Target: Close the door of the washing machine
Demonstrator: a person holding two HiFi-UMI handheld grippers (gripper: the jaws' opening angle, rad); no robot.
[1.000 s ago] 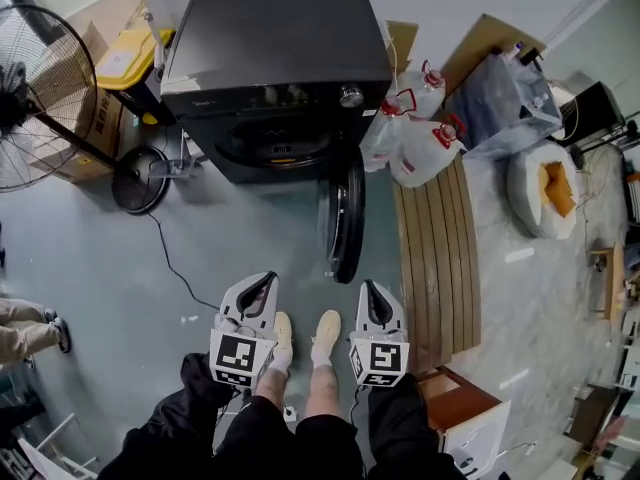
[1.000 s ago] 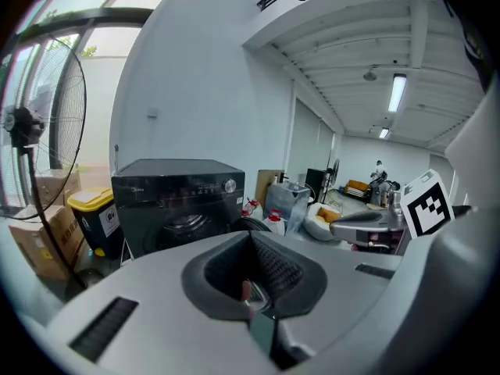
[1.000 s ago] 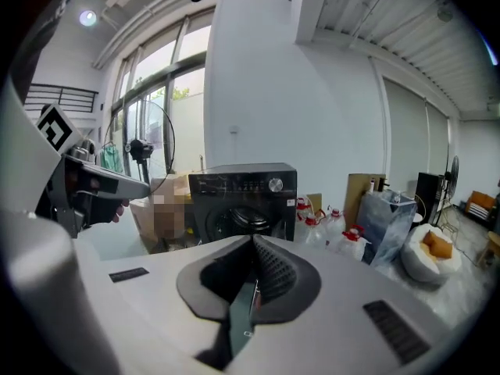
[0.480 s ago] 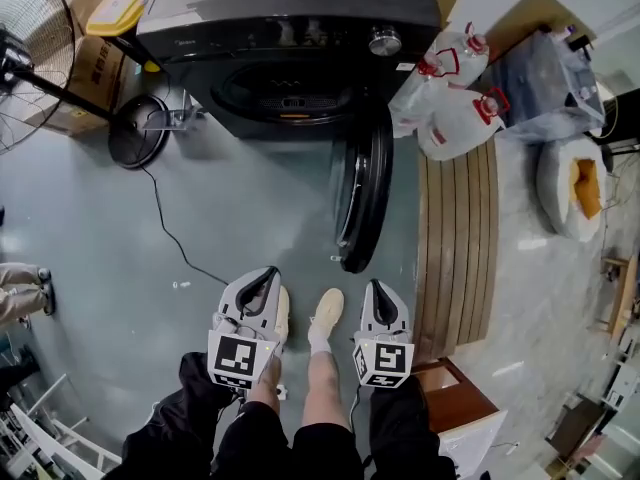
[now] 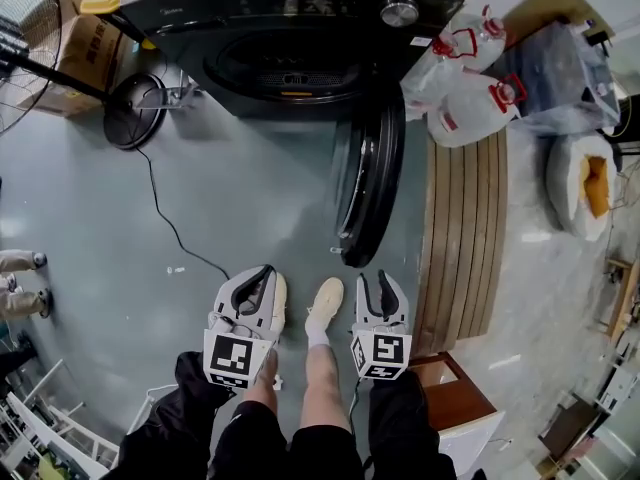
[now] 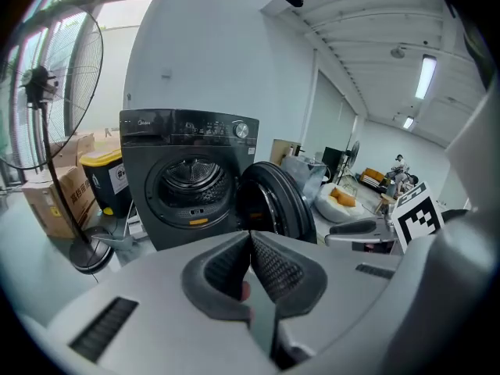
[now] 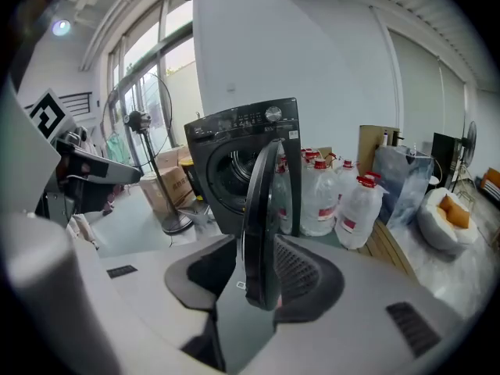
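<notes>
The black washing machine stands at the top of the head view, its drum open. Its round door swings out edge-on toward me. My left gripper hangs over the floor beside my left shoe, shut and empty. In the left gripper view the left gripper has its pads together, aimed at the machine. My right gripper sits just short of the door's near edge, jaws opening. In the right gripper view the door lines up with the right gripper's gap; the pads do not press on it.
A fan's round base and its cable lie on the floor at left, by a cardboard box. Water jugs and a slatted wooden bench flank the door's right side. A beanbag lies further right. Another person's shoe shows at far left.
The machine and door have come closer and shifted up in the head view. Both grippers have sunk. The right gripper's jaws have gone from shut to apart.
</notes>
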